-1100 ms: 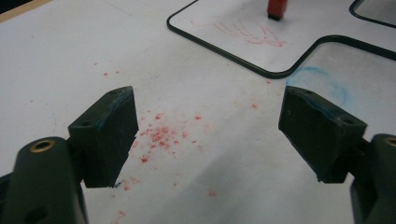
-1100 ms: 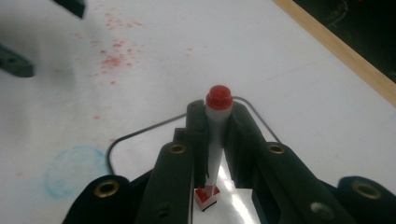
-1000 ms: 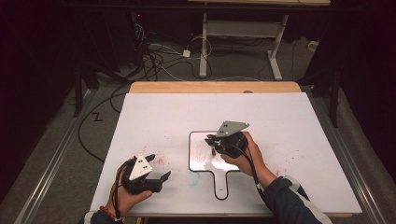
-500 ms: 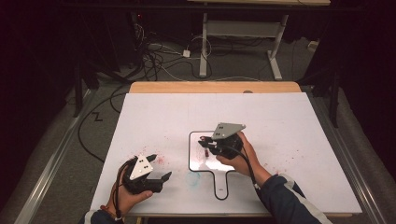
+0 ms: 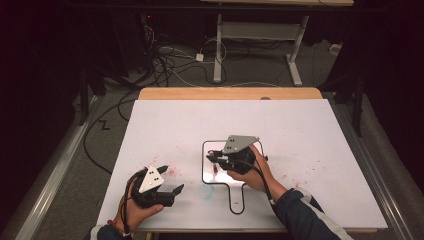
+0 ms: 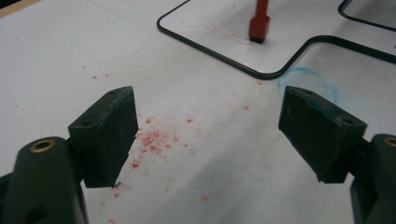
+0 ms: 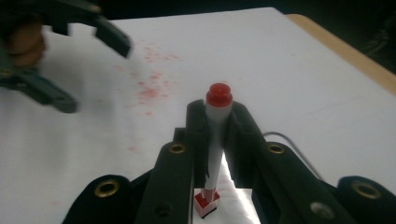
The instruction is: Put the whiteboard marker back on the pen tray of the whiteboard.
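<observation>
Nearest the person, the left gripper point(image 5: 167, 191) rests with jaws spread wide and nothing between them, short of the small whiteboard point(image 5: 252, 150). Farther on, the right gripper point(image 5: 216, 161) clamps a red marker point(image 7: 215, 140) upright, its tip on the whiteboard. The high view barely resolves the marker; the right gripper view shows it clearly, though the whiteboard's outline is mostly hidden there.

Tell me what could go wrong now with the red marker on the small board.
The right tongs clamp the marker upright, tip on the board. Pressing too hard could crush the tip or make the marker slip. Nothing holds the board: the left tongs stand open, off to the side, so it may slide. Red smudges on the table could stain a sleeve.
</observation>
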